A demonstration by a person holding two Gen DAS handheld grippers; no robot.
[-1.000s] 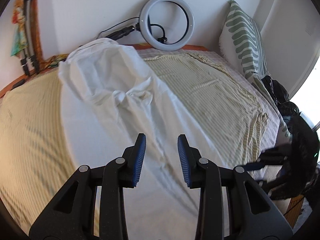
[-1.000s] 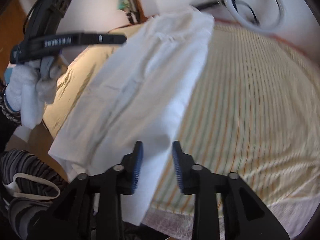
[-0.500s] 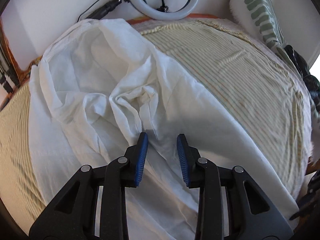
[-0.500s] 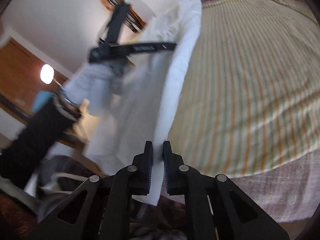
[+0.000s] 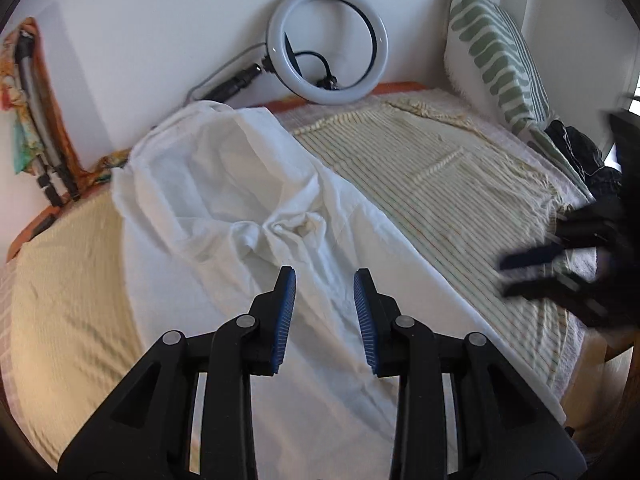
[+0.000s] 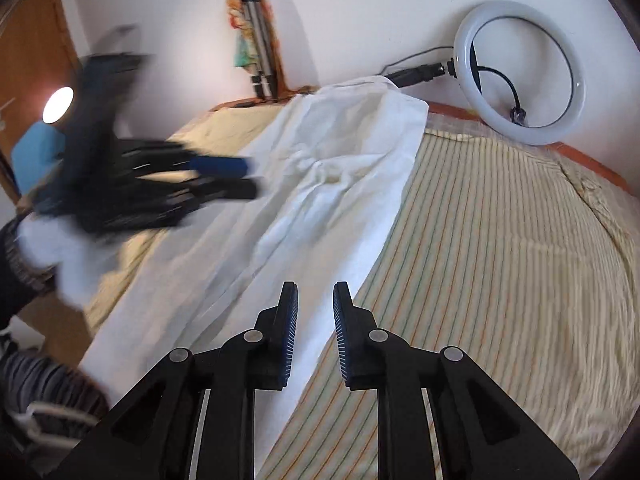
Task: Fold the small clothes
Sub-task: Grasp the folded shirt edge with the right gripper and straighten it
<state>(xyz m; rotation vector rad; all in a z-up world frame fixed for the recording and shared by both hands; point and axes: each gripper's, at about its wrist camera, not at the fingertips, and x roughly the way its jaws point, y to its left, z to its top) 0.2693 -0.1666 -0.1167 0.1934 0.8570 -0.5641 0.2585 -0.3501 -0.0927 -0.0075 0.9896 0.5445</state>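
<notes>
Both tools are empty and hovering over the bed [image 5: 460, 184] right now: the left gripper [image 5: 324, 312] has its jaws standing wide with nothing between them, and the right gripper [image 6: 316, 320] shows a narrower gap, also gripping nothing. The white garment [image 5: 240, 208] lies stretched in a long band from the bed's near edge up to the far edge by the wall, just short of the ring light [image 5: 326, 42], on the striped cover. It looks like thin, limp cotton, fairly flat down its near length but bunched into a knot of creases around the middle, with the far end puffed and rumpled. My read is that the spreading stage is in hand, with no fold made yet. The next move likely calls for pinching an edge or corner and smoothing that crumpled middle before any fold goes over.
</notes>
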